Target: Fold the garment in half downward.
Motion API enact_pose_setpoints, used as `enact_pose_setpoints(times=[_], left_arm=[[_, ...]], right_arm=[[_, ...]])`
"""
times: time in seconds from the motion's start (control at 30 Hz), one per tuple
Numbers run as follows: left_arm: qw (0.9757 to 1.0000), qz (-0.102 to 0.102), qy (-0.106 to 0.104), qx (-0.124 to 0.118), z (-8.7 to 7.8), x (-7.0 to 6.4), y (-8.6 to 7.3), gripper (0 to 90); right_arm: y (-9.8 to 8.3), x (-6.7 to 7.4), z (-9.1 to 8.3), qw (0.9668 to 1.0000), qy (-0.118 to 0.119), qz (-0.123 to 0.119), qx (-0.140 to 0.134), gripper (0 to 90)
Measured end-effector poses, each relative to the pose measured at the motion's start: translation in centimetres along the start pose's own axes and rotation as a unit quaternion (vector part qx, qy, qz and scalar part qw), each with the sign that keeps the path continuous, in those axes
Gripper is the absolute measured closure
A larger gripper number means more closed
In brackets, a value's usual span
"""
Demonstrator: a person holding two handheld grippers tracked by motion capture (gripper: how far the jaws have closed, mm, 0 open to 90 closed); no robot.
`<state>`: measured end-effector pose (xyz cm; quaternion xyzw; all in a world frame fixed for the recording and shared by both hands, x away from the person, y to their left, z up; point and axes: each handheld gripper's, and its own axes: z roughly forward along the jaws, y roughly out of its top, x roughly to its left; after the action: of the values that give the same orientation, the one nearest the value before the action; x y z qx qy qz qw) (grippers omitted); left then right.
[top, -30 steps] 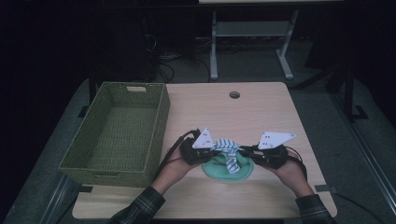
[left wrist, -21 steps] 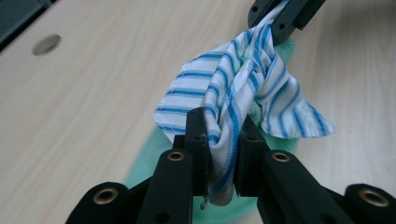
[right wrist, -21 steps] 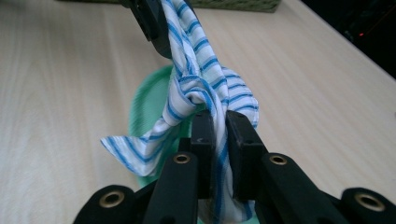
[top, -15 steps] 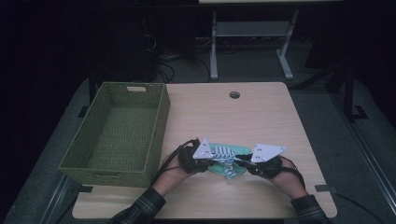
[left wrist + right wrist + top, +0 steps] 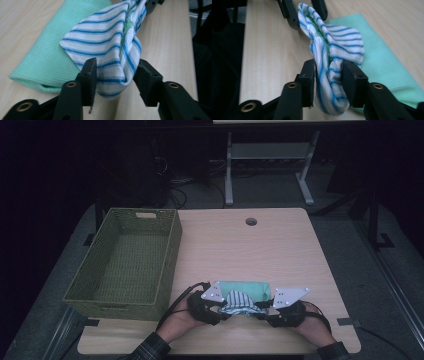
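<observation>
Nearby, green basket (image 5: 125, 265) bare inside, both grippers pinching striped cloth (image 5: 239, 301)

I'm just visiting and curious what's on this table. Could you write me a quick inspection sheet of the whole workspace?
Surface: light wooden table with a round hole near the far edge.
Job's things: striped cloth held up between both grippers; folded green cloth lying flat behind it.
Clutter: empty green woven basket at the table's left.
Grippers: left gripper and right gripper each pinch an end of the striped cloth.
Cables: black cable trails from the left gripper.
Surroundings: dark room, metal stand, floor cables.
</observation>
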<state>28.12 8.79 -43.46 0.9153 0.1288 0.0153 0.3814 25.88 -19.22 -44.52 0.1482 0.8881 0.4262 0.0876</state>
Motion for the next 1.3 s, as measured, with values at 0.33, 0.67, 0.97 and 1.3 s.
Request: enact_pose_setpoints(times=[0.33,0.67,0.97,1.3], left_arm=[[0.9987,-0.017,-0.001,-0.049,-1.5,0.9,1.7,71.2],[0.9996,-0.01,-0.017,0.021,3.1,0.6,1.6,78.2],[0.9991,0.005,0.006,0.042,3.9,1.3,1.2,78.4],[0.9982,0.007,0.03,0.052,4.1,2.7,1.9,79.0]], right_arm=[[1.3,-1.3,-1.9,0.9979,0.003,0.04,-0.051,74.0],[0.2,-1.6,1.3,0.9982,0.025,0.052,0.015,84.5],[-0.6,-1.1,2.5,0.9972,0.04,0.047,0.044,88.9],[0.0,-1.1,2.3,0.9978,0.038,0.047,0.028,89.7]])
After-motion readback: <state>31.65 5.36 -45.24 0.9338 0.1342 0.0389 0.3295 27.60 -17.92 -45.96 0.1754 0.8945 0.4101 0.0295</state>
